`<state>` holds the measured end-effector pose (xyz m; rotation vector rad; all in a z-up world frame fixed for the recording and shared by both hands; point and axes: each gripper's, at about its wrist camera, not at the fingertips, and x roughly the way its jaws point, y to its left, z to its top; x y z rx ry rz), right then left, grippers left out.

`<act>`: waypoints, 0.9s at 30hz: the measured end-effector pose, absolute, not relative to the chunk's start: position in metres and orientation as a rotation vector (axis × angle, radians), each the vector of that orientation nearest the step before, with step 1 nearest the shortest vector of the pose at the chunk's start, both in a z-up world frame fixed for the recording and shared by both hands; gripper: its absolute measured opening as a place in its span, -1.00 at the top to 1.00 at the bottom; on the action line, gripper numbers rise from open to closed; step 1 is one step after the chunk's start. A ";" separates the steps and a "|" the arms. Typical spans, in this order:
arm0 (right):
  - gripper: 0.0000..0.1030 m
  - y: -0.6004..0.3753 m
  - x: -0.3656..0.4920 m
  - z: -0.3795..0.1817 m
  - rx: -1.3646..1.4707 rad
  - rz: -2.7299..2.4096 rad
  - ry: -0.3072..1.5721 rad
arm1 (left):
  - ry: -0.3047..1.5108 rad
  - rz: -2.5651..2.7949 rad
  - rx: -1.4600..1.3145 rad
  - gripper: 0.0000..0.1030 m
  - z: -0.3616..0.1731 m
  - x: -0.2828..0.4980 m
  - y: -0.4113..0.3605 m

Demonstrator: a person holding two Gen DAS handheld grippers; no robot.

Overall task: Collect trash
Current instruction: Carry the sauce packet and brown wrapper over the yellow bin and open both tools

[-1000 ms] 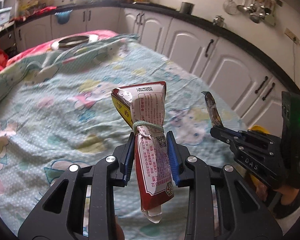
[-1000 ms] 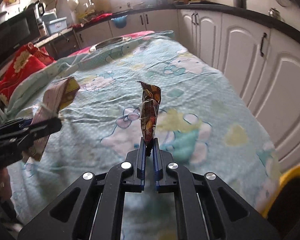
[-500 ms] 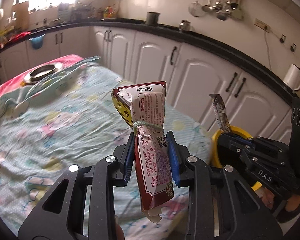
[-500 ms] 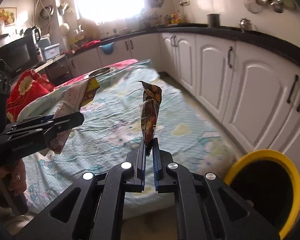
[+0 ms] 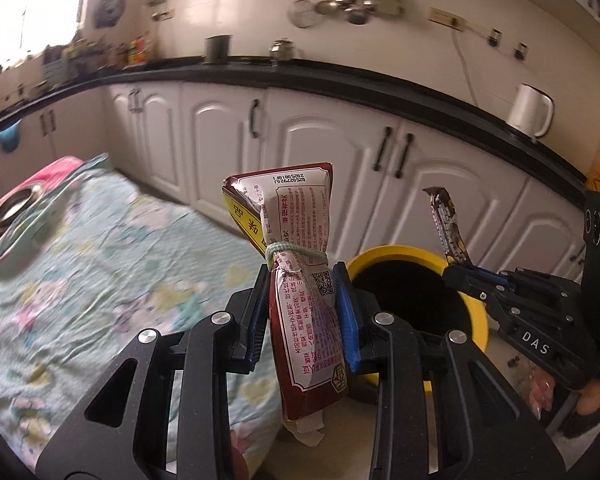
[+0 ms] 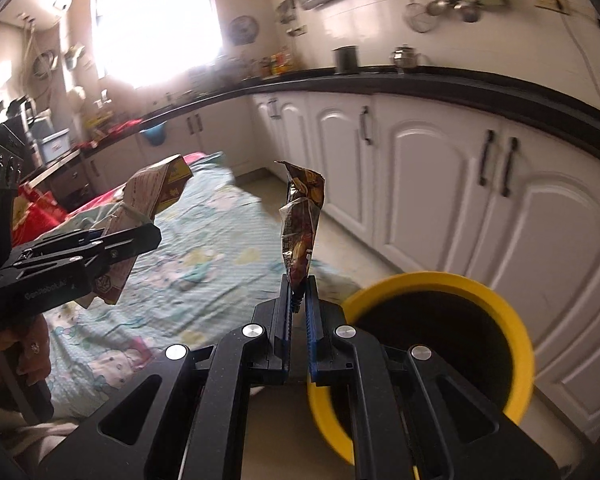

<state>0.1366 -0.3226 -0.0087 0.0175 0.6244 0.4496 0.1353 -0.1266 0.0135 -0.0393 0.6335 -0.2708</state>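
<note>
Holding: left gripper (image 5: 302,312) squeezes a red packet (image 5: 300,264) (tied with string) | right gripper (image 6: 298,312) pinches a brown wrapper (image 6: 302,224) | yellow bin (image 6: 516,320) nearby

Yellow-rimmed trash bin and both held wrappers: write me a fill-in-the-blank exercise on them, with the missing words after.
1. The left gripper grips a dark red and white printed packet tied with a pale green ____.
2. The right gripper pinches a thin brown crinkled snack wrapper that stands ____ from its fingers.
3. The round black trash bin has a ____ rim.
4. The bin stands on the floor before white ____.

Missing words: band; upright; yellow; cabinets
</note>
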 end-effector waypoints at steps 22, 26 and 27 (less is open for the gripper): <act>0.87 -0.415 0.102 -0.019 0.114 0.225 0.616 | 0.643 -0.461 0.026 0.53 0.004 0.158 -0.213; 0.87 -0.421 0.099 -0.025 0.123 0.209 0.624 | 0.665 -0.484 0.049 0.53 -0.004 0.167 -0.224; 0.87 -0.422 0.099 -0.026 0.123 0.206 0.626 | 0.668 -0.488 0.054 0.53 -0.005 0.168 -0.227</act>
